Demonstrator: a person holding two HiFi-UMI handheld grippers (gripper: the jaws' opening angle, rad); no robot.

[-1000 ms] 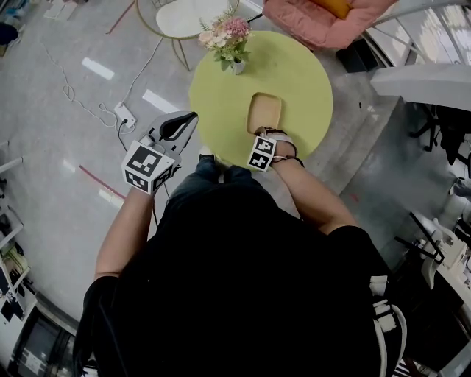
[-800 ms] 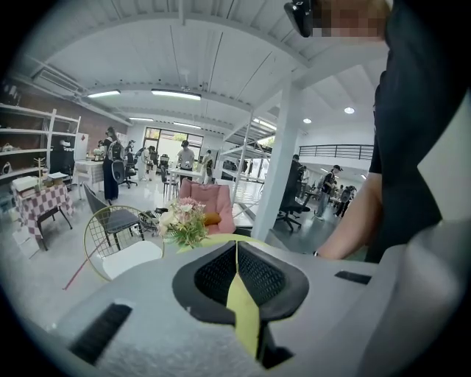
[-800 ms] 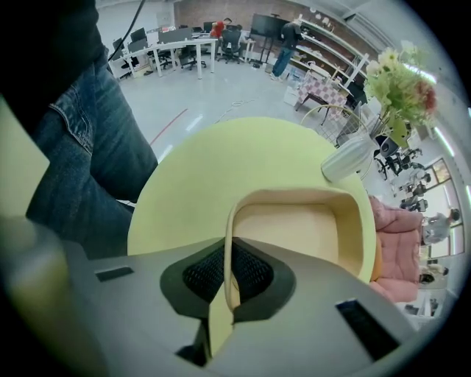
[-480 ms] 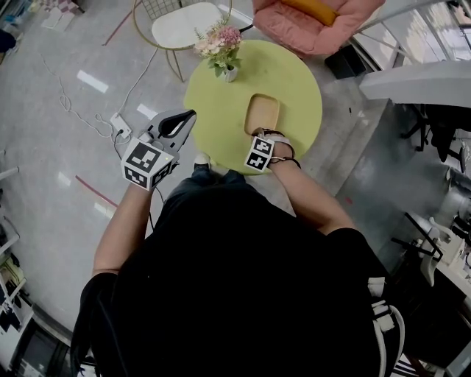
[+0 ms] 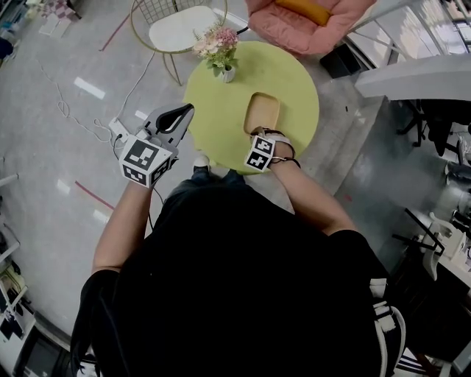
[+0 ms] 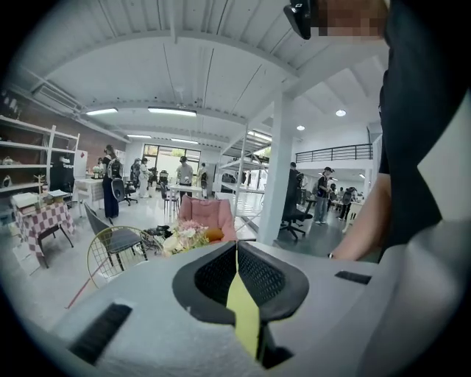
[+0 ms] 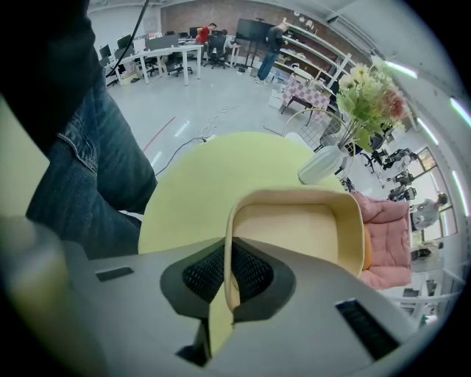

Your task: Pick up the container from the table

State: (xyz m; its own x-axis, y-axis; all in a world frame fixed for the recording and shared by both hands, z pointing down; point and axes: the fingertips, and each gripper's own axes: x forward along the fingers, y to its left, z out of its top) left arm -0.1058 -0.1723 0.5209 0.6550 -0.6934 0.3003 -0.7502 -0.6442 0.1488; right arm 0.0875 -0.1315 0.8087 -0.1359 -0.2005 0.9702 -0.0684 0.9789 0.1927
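The container (image 5: 263, 113) is a shallow tan tray with rounded corners, over the round yellow-green table (image 5: 294, 81). My right gripper (image 5: 260, 134) points steeply down at its near end. In the right gripper view the jaws are shut on the container's (image 7: 303, 227) near rim, which runs up between the black pads (image 7: 254, 276); the tray is empty. My left gripper (image 5: 188, 112) hangs beside the table's left edge, apart from the container. In the left gripper view its jaws (image 6: 237, 254) are shut with nothing between them.
A white vase of pink and cream flowers (image 5: 218, 48) stands at the table's far left edge. Behind the table are a wire chair (image 5: 174, 26) and a pink armchair (image 5: 309, 18). A power strip and cables (image 5: 118, 129) lie on the floor at left.
Both grippers have risen a little. The right one keeps its hold on the container's rim and the tray has come up with it. The left gripper stays shut and empty.
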